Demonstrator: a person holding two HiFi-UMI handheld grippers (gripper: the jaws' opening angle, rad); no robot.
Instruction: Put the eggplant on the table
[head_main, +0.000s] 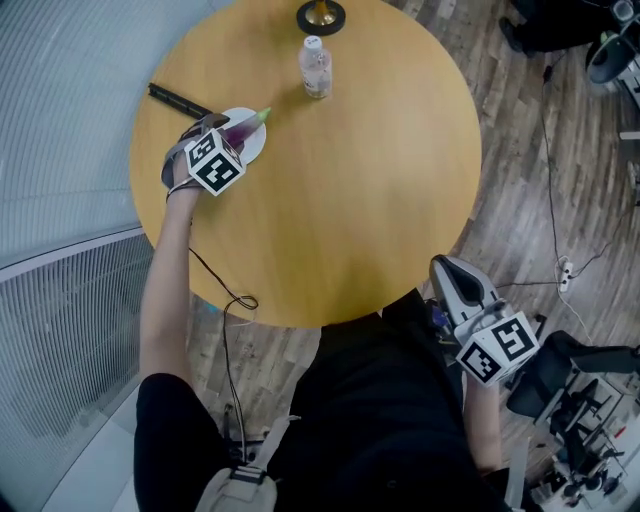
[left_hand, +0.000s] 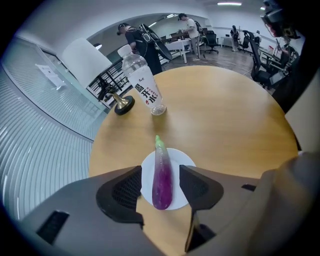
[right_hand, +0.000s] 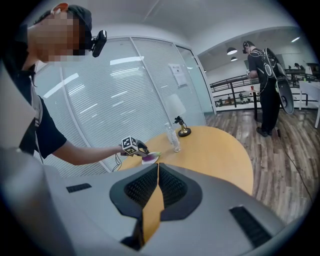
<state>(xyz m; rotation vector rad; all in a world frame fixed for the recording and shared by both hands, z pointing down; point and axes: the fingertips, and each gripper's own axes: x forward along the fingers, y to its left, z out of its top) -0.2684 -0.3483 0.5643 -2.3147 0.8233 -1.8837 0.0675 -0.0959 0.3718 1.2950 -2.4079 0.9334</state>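
A purple eggplant (left_hand: 162, 175) with a green tip lies on a small white plate (left_hand: 186, 159) on the round wooden table (head_main: 350, 200). My left gripper (left_hand: 160, 173) is open, its jaws on either side of the eggplant's thick end with a gap showing on each side. In the head view the eggplant (head_main: 245, 126) and plate (head_main: 256, 146) are at the table's left, with the left gripper (head_main: 220, 130) over them. My right gripper (head_main: 456, 276) is shut and empty, held off the table's near right edge; its jaws (right_hand: 157, 170) point toward the table.
A clear water bottle (head_main: 315, 68) stands upright toward the far side. A black and gold round base (head_main: 320, 16) sits at the far edge. A black bar (head_main: 178, 98) lies left of the plate. A cable (head_main: 228, 300) hangs off the near edge. Office chairs stand at the right.
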